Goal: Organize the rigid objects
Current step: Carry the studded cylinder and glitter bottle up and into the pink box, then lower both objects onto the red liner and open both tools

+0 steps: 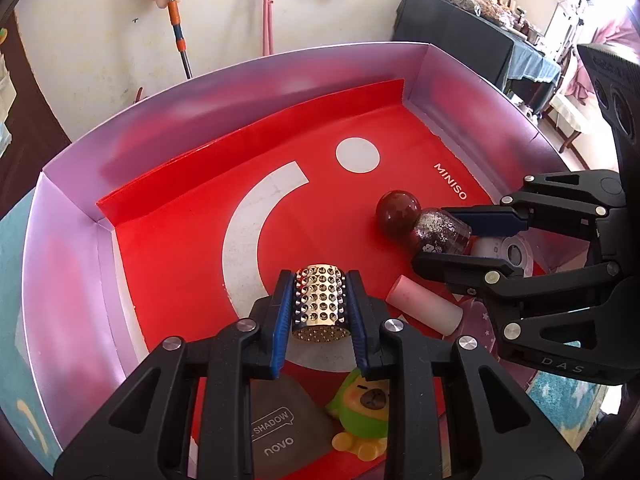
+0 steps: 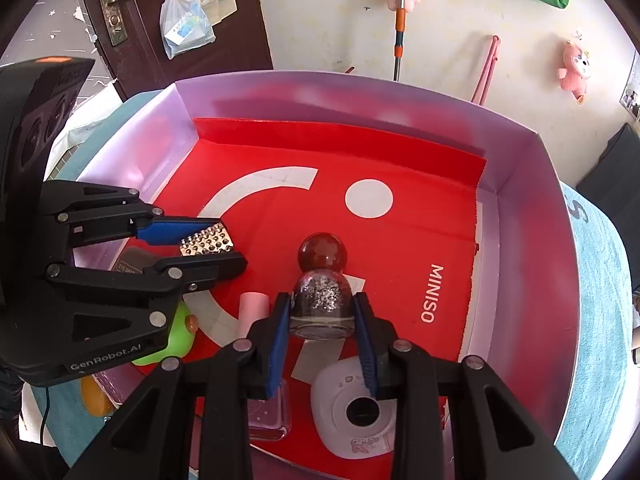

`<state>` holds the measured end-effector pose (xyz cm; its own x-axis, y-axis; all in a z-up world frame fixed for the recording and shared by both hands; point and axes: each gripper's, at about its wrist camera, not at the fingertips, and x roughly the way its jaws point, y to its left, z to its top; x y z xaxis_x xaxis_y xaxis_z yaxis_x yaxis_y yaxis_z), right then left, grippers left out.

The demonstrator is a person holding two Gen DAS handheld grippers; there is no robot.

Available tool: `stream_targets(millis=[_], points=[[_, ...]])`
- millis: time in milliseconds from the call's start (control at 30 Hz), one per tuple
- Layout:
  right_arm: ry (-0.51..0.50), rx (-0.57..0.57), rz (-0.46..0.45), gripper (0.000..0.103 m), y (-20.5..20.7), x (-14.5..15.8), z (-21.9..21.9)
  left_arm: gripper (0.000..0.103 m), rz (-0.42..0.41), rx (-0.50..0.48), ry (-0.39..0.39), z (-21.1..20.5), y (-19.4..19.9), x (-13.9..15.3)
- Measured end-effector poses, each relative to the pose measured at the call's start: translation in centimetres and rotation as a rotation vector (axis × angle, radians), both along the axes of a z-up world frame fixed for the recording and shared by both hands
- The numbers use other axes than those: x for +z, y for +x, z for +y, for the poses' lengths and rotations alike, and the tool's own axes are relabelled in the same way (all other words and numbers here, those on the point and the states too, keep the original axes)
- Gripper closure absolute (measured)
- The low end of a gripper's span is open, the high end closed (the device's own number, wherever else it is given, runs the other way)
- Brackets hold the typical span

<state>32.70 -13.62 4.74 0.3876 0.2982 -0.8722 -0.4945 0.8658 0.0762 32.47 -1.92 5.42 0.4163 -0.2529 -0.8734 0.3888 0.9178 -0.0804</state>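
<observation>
My left gripper is shut on a gold studded cylinder, held above the red liner of the pink box. In the right wrist view the left gripper holds the studded cylinder at the left. My right gripper is shut on a glitter bottle with a dark red ball cap. From the left wrist view the right gripper grips the glitter bottle by its glass body, the ball cap pointing left.
In the box lie a pink tube, a green capybara toy, a grey eyeshadow case, a white round device and a clear pink bottle. The box sits on a teal cloth. The red liner's far half is bare.
</observation>
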Motion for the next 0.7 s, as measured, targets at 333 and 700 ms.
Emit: stream_targets(millis=[333, 700], points=[[0.001, 0.006, -0.001, 0.069, -0.06, -0.05, -0.02, 0.078, 0.003, -0.001, -0.007, 0.47, 0.06, -0.02], [-0.002, 0.013, -0.005, 0.067, -0.19, -0.19, 0.09, 0.077, 0.008, 0.004, -0.014, 0.6, 0.0, -0.01]])
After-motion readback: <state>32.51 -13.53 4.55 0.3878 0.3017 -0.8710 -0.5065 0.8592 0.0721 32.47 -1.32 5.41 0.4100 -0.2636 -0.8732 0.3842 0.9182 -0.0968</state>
